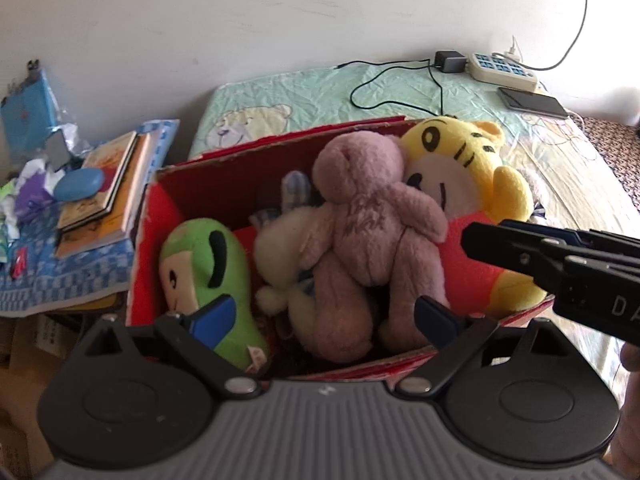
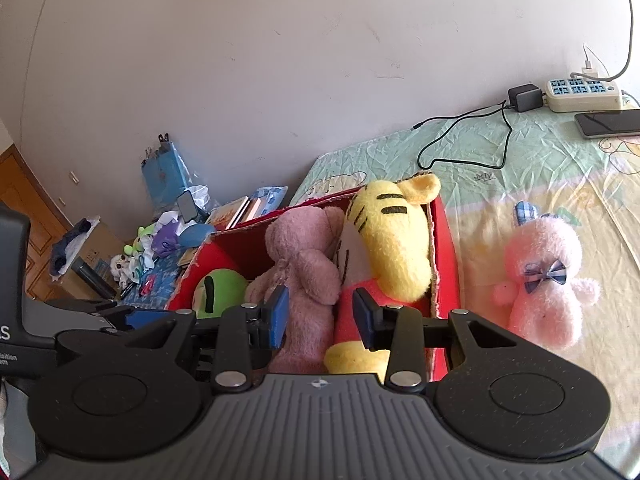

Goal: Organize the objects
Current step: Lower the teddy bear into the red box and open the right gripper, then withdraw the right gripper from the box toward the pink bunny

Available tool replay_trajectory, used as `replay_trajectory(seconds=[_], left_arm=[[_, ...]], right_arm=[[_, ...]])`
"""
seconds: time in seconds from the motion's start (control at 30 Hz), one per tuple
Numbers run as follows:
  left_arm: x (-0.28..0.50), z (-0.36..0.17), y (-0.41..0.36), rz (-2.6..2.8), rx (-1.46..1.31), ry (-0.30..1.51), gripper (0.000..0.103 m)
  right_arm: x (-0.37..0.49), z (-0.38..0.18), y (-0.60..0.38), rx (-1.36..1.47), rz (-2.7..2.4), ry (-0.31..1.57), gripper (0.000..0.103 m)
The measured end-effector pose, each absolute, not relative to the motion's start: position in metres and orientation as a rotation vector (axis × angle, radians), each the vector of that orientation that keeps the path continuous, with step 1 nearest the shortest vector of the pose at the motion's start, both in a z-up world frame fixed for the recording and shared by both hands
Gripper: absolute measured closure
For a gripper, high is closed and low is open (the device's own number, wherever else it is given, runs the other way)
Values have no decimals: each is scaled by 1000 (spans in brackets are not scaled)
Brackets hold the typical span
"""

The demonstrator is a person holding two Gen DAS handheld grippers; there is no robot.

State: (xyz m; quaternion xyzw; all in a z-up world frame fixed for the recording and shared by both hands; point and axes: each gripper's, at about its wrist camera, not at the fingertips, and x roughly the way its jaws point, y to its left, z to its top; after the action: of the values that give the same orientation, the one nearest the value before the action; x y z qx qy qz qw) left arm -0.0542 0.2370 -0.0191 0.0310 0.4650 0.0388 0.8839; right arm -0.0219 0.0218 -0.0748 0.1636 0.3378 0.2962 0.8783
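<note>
A red cardboard box (image 1: 188,178) (image 2: 446,248) stands on the bed with plush toys inside. In it lie a green plush (image 1: 208,264) (image 2: 218,290), a cream plush (image 1: 280,248), a mauve teddy bear (image 1: 360,232) (image 2: 304,264) and a yellow tiger plush (image 1: 460,164) (image 2: 396,240). My left gripper (image 1: 326,316) hovers wide open over the teddy, holding nothing. Over the tiger's red body my right gripper (image 2: 322,318) (image 1: 470,236) has its blue pads a narrow gap apart, gripping nothing. A pink bunny plush (image 2: 548,280) lies on the bed right of the box.
A power strip (image 1: 502,66) (image 2: 582,92), a charger with a black cable (image 1: 400,80) and a phone (image 1: 534,102) lie at the bed's far end by the wall. Left of the box, a cluttered surface bears stacked books (image 1: 108,184), a blue case (image 1: 80,184) and small toys.
</note>
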Motion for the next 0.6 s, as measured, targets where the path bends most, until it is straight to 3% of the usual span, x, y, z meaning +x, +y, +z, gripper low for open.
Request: replay_trajectory(seconds=[0.6], left_arm=[[-68,-4,177,171,134,952,7]], right_arm=[[-32,-67,-26,348,626,706,64]])
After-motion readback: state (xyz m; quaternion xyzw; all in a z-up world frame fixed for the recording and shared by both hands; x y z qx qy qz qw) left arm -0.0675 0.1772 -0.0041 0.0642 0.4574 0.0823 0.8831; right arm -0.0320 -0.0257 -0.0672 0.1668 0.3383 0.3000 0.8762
